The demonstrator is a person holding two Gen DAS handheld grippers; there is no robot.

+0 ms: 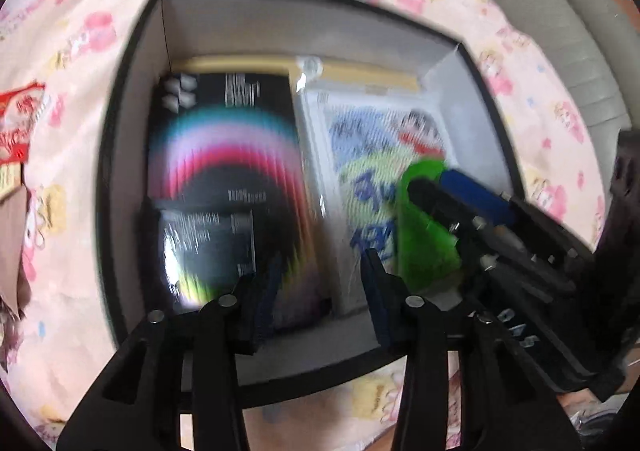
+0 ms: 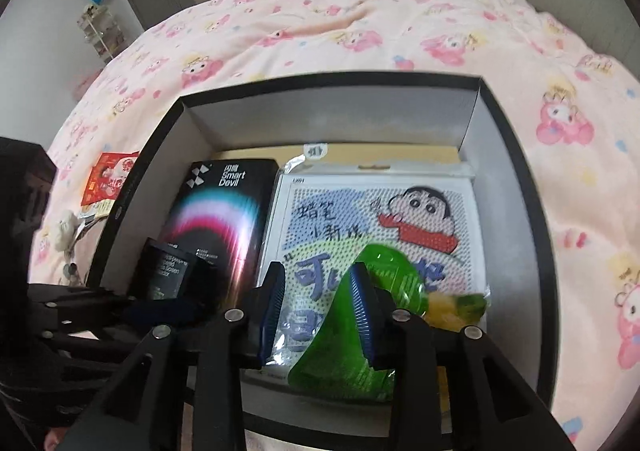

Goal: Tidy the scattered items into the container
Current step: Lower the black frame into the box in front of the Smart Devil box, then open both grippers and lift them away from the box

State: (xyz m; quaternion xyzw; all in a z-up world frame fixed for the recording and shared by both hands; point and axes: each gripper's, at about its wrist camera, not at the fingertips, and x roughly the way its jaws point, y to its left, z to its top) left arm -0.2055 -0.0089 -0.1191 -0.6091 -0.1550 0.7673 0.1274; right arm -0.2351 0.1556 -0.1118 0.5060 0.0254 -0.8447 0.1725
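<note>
The right gripper (image 2: 318, 309) sits low in the middle of its view, over the box (image 2: 516, 179). Its blue ribbed pads (image 2: 362, 315) are a bit apart, w/ nothing squeezed between them. The green packet (image 2: 384, 271) lies just beside the right pad, partly behind it; can't tell if they touch.

In the left view, the left gripper (image 1: 320, 283) is at the bottom middle, pads apart, nothing held. It hangs over the black pack (image 1: 224, 187). That view is blurry.

The box is black outside, grey inside, w/ straight walls, and fills the middle of both views. Inside it, on the left: the flat black pack w/ a rainbow arc. Right next to it: a white cartoon card (image 2: 372, 227) in a shiny clear bag, w/ a boy's face and blue letters. The green packet is see-through plastic and lies on the card's lower right part.

The box rests on a soft pink blanket (image 2: 360, 27) w/ cartoon prints. A red packet (image 2: 110, 177) lies on the blanket at the left, outside the box.
</note>
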